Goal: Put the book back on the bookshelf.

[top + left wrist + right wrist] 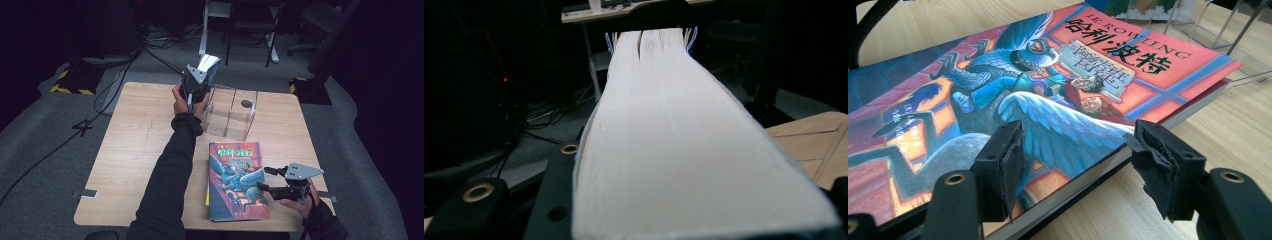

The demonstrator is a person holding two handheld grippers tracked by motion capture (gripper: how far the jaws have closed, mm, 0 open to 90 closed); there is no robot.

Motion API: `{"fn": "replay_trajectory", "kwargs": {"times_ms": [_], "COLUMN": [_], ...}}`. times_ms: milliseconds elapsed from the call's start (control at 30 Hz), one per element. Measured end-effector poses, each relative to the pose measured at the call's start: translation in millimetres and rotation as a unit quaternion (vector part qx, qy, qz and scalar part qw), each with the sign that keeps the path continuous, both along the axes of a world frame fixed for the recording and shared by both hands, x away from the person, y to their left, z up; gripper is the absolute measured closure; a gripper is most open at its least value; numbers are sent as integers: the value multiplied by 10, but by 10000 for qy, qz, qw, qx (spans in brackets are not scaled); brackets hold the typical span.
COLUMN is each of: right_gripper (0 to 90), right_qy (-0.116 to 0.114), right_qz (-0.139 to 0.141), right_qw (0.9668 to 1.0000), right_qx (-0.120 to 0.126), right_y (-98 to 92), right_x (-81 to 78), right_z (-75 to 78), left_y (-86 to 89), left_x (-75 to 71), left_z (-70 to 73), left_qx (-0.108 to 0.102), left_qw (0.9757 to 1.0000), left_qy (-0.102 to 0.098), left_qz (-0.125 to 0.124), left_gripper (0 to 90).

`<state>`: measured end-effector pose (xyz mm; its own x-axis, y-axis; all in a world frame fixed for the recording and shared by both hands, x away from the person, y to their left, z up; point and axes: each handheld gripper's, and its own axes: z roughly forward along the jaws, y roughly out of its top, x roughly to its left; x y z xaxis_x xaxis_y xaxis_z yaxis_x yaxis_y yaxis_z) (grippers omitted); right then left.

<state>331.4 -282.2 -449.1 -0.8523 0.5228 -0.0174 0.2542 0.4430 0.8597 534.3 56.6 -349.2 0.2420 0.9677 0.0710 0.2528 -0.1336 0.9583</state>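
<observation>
At the far side of the table my left gripper (199,84) is shut on a thick book (210,65), which it holds in the air just left of a clear acrylic book rack (232,112). In the left gripper view the book's pale page edges (674,140) run away from me between the two black jaws. A book with a red and blue illustrated cover (236,180) lies flat at the front of the table, on top of another book. My right gripper (263,178) is open at its right edge. One pad (1003,165) hovers over the cover (1058,85), the other beside the book.
The wooden table (140,150) has bare room on its left half. The person's left forearm (170,175) crosses its middle. A small dark round spot (246,104) shows through the rack. Chairs, desk legs and cables stand on the dark floor beyond the table.
</observation>
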Motion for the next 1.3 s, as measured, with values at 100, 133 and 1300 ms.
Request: {"fn": "replay_trajectory", "kwargs": {"times_ms": [100, 133, 1300], "right_gripper": [381, 381, 370], "right_qy": [1, 6, 44], "right_qz": [6, 7, 17], "right_qw": [10000, 10000, 10000], "right_qx": [-12, -11, -48], "right_y": [2, 3, 11], "right_x": [-1, -1, 9], "right_z": [-2, -3, -5], "left_y": [100, 118, 436], "left_x": [-13, -16, -339], "left_z": [-26, -33, 3], "left_qx": [-169, -178, 300], "left_qw": [9998, 9998, 9975], "left_qy": [-17, -30, 248], "left_qz": [110, 103, -585], "left_gripper": [598, 598, 371]}}
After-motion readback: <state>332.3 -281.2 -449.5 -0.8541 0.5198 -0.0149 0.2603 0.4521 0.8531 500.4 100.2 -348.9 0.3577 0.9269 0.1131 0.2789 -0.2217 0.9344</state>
